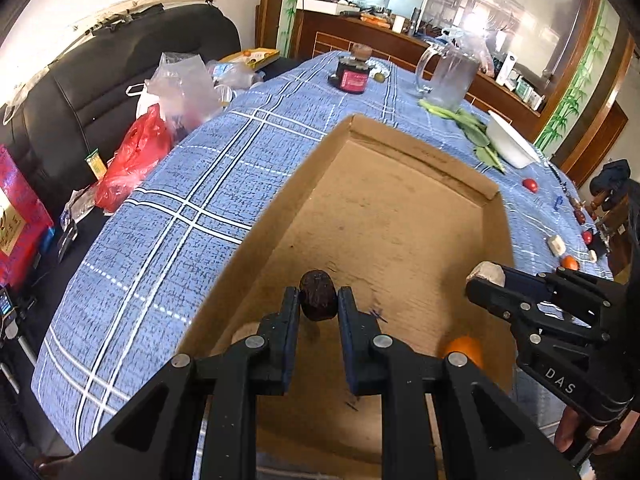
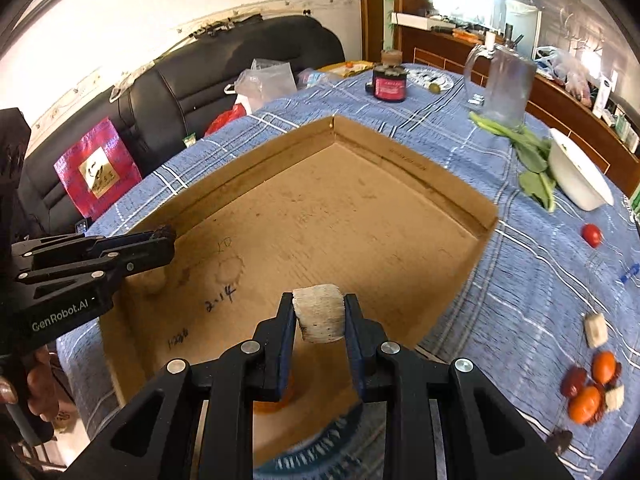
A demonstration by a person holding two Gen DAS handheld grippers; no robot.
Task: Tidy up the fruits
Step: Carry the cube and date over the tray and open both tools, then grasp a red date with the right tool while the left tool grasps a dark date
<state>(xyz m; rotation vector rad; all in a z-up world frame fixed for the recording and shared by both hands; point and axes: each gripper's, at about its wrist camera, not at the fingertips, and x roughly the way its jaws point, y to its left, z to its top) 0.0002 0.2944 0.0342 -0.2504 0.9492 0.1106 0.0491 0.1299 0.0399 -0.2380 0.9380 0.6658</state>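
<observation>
A shallow cardboard box [image 1: 400,208] [image 2: 340,216] lies open on the blue checked tablecloth. My left gripper [image 1: 319,300] is shut on a dark brown wrinkled fruit [image 1: 318,294] above the box's near end. My right gripper [image 2: 319,312] is shut on a pale whitish chunk [image 2: 320,314], also over the box; it shows in the left wrist view [image 1: 486,276] with the chunk [image 1: 488,273] at its tip. An orange fruit [image 1: 464,350] lies inside the box near its right wall. The left gripper [image 2: 160,240] shows at the left in the right wrist view.
Loose fruits lie on the cloth right of the box: a red one [image 2: 591,235], oranges [image 2: 586,404], dark red ones [image 2: 573,382] and pale chunks [image 2: 596,330]. A white bowl [image 2: 578,178], green leaves [image 2: 532,160], glass jug [image 2: 506,88] and dark jar [image 2: 389,84] stand behind. A black sofa [image 2: 224,68] borders the left.
</observation>
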